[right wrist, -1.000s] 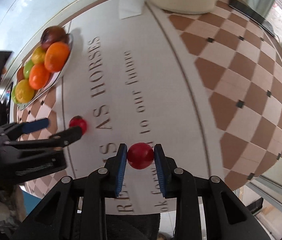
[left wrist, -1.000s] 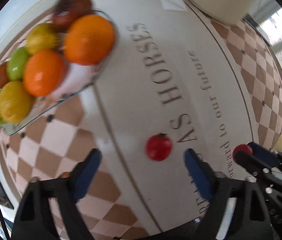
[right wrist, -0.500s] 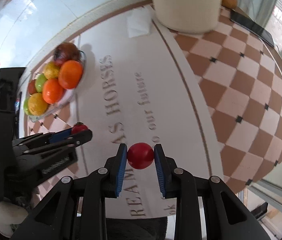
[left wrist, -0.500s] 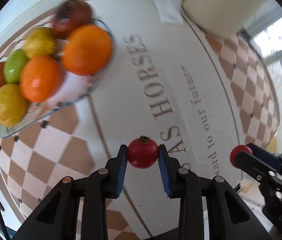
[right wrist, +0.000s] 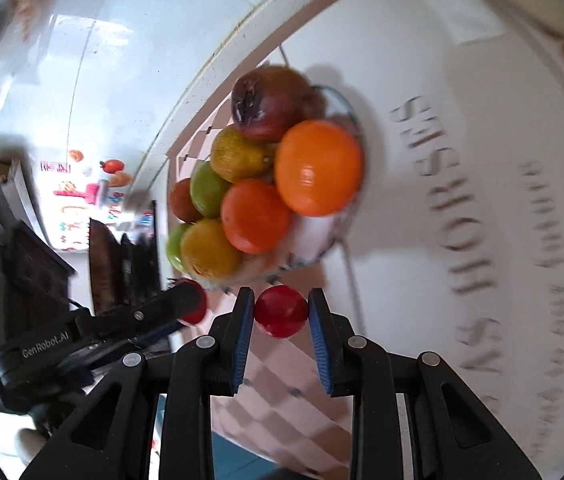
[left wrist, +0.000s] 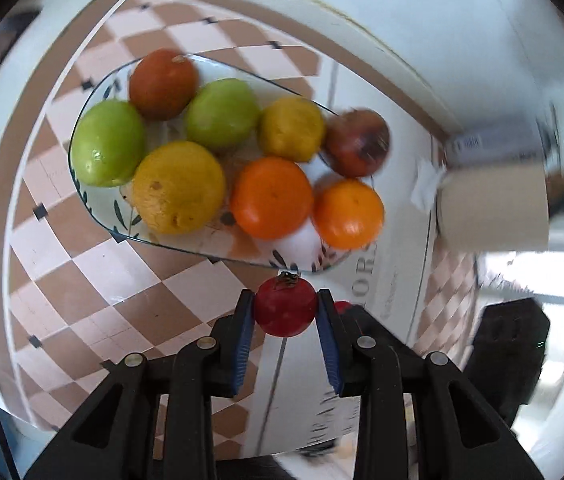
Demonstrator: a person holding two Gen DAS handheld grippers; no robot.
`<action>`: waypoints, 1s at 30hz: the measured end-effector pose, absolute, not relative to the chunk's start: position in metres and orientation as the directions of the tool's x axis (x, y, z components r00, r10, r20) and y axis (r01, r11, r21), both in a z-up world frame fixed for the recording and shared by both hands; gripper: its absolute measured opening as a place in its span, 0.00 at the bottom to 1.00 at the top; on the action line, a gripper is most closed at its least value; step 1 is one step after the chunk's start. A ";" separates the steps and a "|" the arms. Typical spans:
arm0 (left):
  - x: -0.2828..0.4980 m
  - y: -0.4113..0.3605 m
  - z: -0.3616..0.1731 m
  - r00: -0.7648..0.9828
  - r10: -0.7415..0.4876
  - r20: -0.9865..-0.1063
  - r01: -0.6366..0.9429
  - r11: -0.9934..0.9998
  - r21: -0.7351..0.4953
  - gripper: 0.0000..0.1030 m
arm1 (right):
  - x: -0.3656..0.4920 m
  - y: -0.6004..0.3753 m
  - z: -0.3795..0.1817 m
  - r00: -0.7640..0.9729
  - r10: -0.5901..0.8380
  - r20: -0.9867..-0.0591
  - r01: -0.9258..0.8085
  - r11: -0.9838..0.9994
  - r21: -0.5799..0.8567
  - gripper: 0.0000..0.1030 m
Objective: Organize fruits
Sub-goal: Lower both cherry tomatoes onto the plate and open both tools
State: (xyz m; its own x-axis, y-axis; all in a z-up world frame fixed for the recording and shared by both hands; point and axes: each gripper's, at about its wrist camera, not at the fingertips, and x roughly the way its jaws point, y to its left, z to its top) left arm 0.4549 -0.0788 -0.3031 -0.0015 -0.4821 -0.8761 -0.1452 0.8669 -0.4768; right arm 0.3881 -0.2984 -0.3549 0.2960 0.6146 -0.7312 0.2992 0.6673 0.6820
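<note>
My left gripper point(left wrist: 285, 312) is shut on a small red fruit with a dark stem point(left wrist: 285, 310), held above the table just short of the near rim of a glass fruit plate point(left wrist: 94, 92). The plate holds several oranges, lemons, green apples and dark red fruits. My right gripper point(right wrist: 280, 312) is shut on a second small red fruit point(right wrist: 280, 311), also raised just before the plate point(right wrist: 347, 104). The left gripper shows at the left of the right wrist view point(right wrist: 186, 306), close beside the right one.
The table has a checkered cloth point(left wrist: 94, 280) with a white lettered panel point(right wrist: 461, 200). A cream cylindrical container point(left wrist: 493, 208) and a white napkin point(left wrist: 425, 188) lie to the right of the plate. The table edge and floor lie beyond the plate.
The left gripper closed on the red fruit on the table and lifted it. Both grippers, each with a red fruit, moved up to the fruit plate, which now looms much closer.
</note>
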 end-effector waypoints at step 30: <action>0.456 -0.080 -0.289 0.102 -0.138 -0.985 -0.023 0.990 -0.141 0.58 | 0.395 -0.288 -0.301 0.265 0.114 -0.958 0.150 0.976 0.158 0.90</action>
